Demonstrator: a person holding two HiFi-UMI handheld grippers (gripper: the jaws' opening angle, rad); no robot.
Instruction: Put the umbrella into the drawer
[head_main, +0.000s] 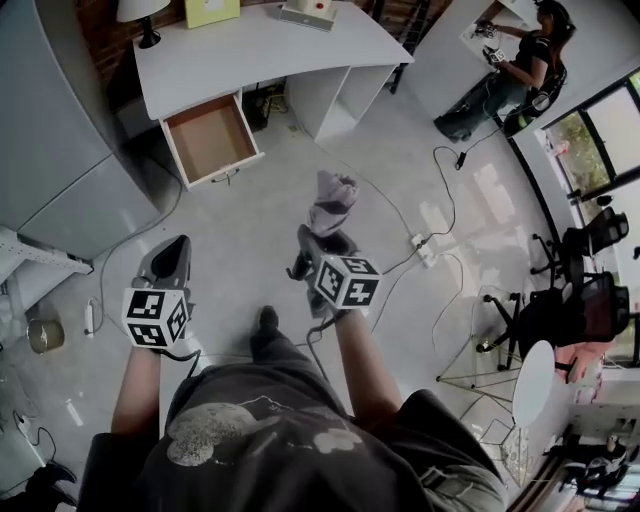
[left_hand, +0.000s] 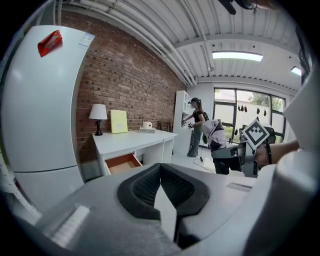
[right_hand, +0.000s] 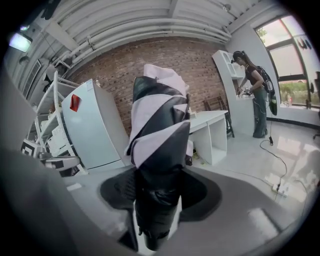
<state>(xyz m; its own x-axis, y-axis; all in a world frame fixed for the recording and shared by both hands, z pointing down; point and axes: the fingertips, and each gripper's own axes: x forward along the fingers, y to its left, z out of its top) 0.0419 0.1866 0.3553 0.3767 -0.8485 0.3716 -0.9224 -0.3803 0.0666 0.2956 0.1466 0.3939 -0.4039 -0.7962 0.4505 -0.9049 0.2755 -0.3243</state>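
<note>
Jaws of right gripper (head_main: 322, 245) pinch folded black-and-lilac fabric umbrella (head_main: 333, 198); left gripper (head_main: 171, 255) jaws pressed together, empty. Likely carrying; next move must reach open white desk drawer (head_main: 176, 150).

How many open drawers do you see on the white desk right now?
1. The open drawer sticks out of the white desk's front at the lamp end, empty inside. No other drawer front shows, though the desk's underside is partly hidden.

Your head camera looks steeply down, the white desk (head_main: 250, 50) and its open drawer (head_main: 210, 135) well ahead. Each gripper camera rides close behind its jaws, facing forward; all three views share that desk.
</note>
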